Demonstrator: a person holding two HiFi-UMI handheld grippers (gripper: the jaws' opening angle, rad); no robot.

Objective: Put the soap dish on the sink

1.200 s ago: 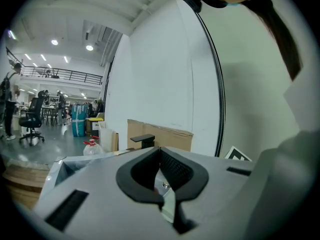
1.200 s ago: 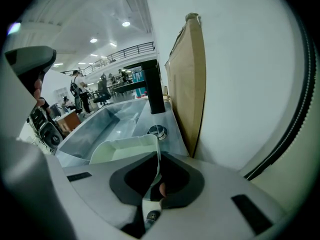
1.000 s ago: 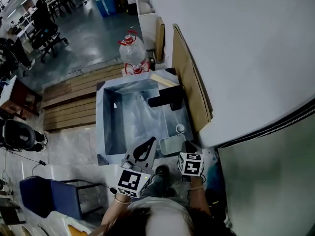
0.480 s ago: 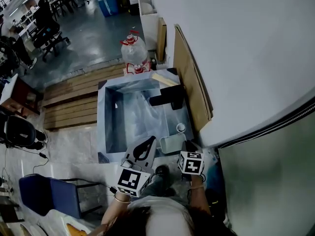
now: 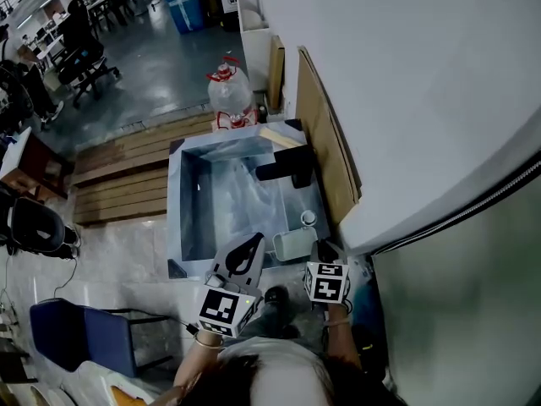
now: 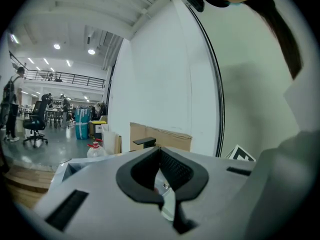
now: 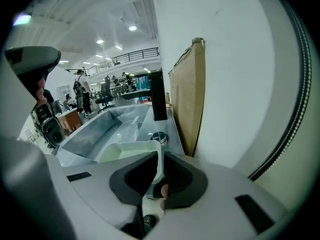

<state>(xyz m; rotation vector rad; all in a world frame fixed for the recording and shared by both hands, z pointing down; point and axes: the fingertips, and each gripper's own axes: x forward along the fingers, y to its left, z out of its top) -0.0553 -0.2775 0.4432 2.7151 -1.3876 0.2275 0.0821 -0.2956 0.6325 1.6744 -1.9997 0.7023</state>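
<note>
soap dish [image 5: 293, 244] barely shifted | pale, rectangular | right hand-held gripper [image 7: 159, 160] clamps rim

The soap dish [image 5: 294, 245] was a pale, whitish-green rectangular tray with rounded corners and a raised rim, and nothing lay in it. It sat roughly level at the near right corner of the sink [image 5: 188, 227]. Its near right rim was pinched edge-on between the closed jaws of the right gripper [image 5: 316, 250]. Whether its base touched the sink could not be told. The sink was a deep, rectangular, blue-grey basin under clear plastic film [image 5: 245, 197]. It had a black tap [image 5: 287, 169] at its far right and a chrome ring [image 5: 309, 219] just beyond the dish.
</note>
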